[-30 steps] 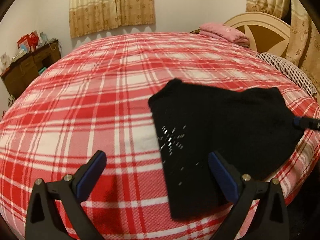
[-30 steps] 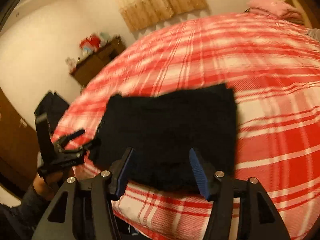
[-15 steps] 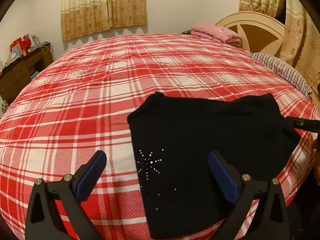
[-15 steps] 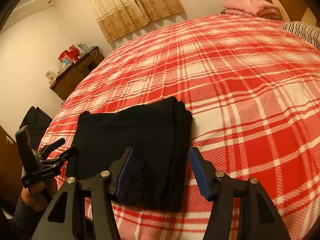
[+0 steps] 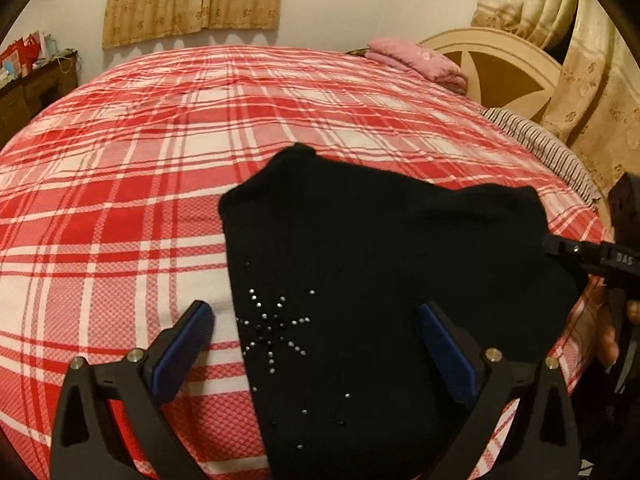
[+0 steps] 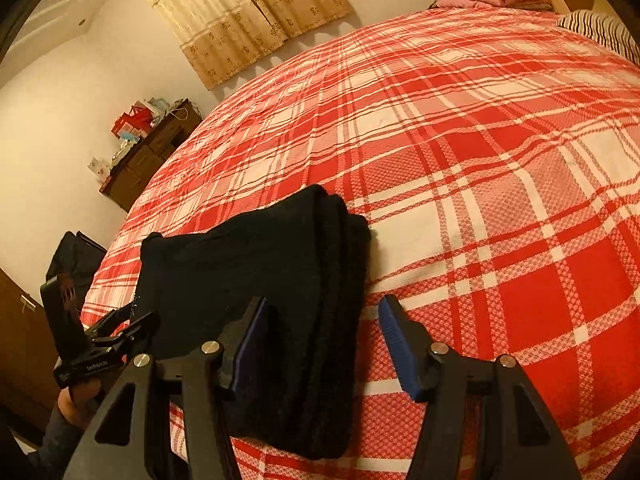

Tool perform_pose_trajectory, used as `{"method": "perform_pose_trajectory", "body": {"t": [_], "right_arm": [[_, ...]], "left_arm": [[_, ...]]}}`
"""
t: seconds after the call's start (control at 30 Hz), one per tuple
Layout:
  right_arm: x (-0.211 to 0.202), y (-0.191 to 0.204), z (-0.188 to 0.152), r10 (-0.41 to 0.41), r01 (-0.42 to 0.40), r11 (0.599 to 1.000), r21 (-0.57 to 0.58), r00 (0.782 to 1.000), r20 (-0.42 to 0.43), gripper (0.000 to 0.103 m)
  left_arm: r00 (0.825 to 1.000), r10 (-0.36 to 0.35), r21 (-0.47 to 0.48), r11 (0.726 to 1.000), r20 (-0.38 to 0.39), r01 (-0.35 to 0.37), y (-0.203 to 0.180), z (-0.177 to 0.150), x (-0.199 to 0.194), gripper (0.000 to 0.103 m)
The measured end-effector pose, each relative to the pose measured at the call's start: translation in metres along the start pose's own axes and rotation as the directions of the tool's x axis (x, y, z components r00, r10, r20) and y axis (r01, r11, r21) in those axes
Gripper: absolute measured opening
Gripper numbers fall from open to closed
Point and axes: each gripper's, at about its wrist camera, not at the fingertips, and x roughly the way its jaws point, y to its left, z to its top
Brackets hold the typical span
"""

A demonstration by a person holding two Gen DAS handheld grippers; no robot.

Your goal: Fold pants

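The left gripper [image 5: 316, 344] stands released, its blue-padded jaws spread wide and holding nothing; it hovers above the near part of the pants [image 5: 380, 280], the left pad over the plaid bedspread [image 5: 120, 208], the right pad over black cloth. The right gripper [image 6: 320, 344] is likewise spread and empty, straddling the stacked right-hand edge of the pants [image 6: 260, 280], where several layers show one upon another. The garment lies as a folded black bundle at the near edge of the bed, toward the right corner, with a studded star pattern on the near left portion. Judged from the slumped outline and soft thick edges, the fabric is a light, limp knit that will sag if lifted by one point; it is best taken at two corners of one edge, pinching all layers together. The near edge of the bundle is cut off behind the gripper bodies in both views. The black cloth shows almost no inner creases, so the layer count and which end is the waistband cannot be determined.
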Motion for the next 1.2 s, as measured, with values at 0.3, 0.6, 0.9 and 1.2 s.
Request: {"method": "perform_pose_trajectory", "body": {"t": [0.3,0.6,0.9,1.2], "right_arm": [[0.01,0.001,0.004,0.065,-0.064,0.998,0.013,0.998,-0.012,0.058],[0.019,0.002,0.002,0.217,-0.214,0.974,0.077,0.975,-0.038,0.035],[-0.002,0.035,0.007,0.27,-0.27,0.963,0.01,0.963,-0.006,0.029],[0.003,0.106,0.05,0.313,-0.315,0.935,-0.164,0.949,-0.036,0.028]], "left_arm": [[1.0,-0.019,0.023,1.0,0.019,0.019,-0.007,0.006,0.007,0.103],[0.996,-0.087,0.001,0.996,0.026,0.087,-0.003,0.007,0.003,0.075],[0.982,-0.179,-0.077,0.98,0.065,0.184,0.009,0.006,-0.012,0.033],[0.981,-0.169,-0.09,0.98,0.096,0.178,0.038,0.004,-0.04,0.012]]}}
